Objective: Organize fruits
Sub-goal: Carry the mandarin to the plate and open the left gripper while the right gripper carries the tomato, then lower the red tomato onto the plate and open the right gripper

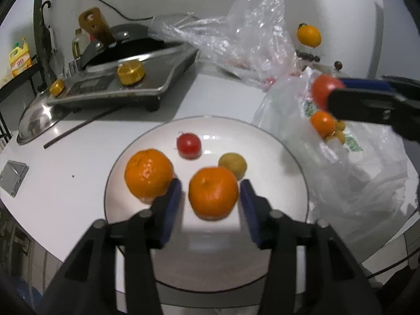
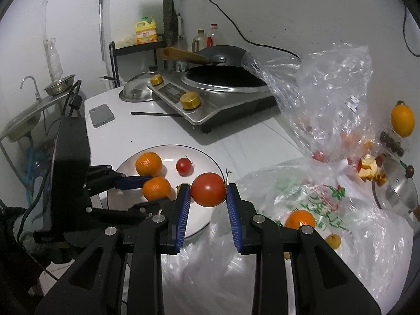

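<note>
Fruits are partly sorted: in the lower centre of the left wrist view the left gripper (image 1: 211, 197) is seen with its pads just clear of a mandarin (image 1: 213, 193) set down on the white plate (image 1: 275, 157), where another mandarin (image 1: 148, 173), a small tomato (image 1: 189, 146) and a yellowish fruit (image 1: 232, 164) already lie. At the centre of the right wrist view a large tomato (image 2: 208, 189) is held clamped in the right gripper (image 2: 208, 197) beside the plate's rim, seemingly to be placed next. Farther right, an orange (image 2: 299, 219) and small yellow fruits (image 2: 333, 240) are left on the plastic bags (image 2: 328, 204), so the task is judged roughly half done.
</note>
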